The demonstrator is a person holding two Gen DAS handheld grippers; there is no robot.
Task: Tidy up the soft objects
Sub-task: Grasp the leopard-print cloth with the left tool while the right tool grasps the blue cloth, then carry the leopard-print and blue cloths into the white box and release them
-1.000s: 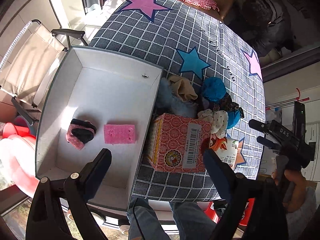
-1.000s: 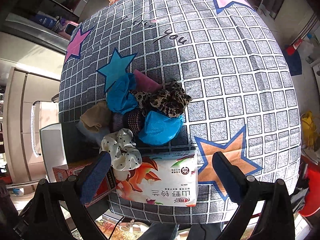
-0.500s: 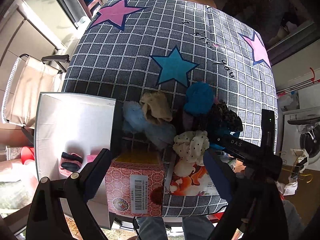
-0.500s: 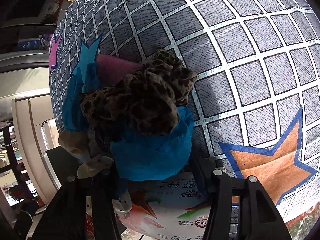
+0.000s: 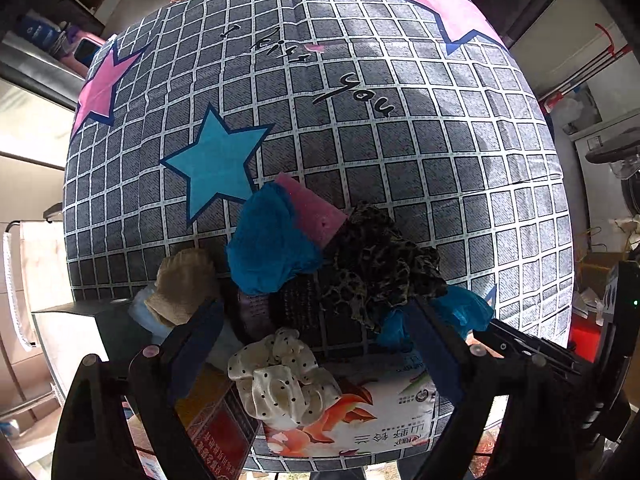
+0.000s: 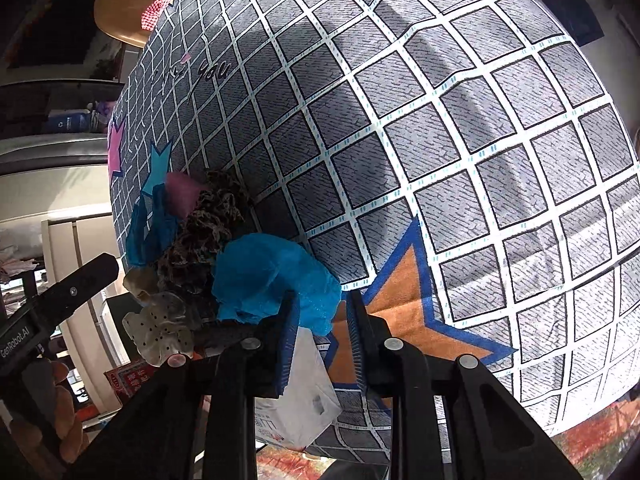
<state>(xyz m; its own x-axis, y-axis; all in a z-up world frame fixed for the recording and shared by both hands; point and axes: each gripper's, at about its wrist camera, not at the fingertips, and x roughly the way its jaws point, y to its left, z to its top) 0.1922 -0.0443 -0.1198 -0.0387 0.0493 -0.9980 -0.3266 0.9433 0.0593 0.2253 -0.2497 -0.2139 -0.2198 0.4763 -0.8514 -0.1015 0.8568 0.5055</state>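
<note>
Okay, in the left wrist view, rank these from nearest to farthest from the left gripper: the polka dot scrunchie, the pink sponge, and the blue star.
1. Polka dot scrunchie: between the open left gripper's fingers.
2. Pink sponge: beyond the pile's far edge.
3. Blue star: printed on the cloth, up-left.

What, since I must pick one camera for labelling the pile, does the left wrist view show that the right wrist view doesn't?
Only left wrist: both fingers of the open left gripper and the far pink star. Only right wrist: the orange star plainly, and the right gripper shut on the shiny blue cloth. Both: the leopard scrunchie, polka-dot scrunchie and pink sponge.
</note>
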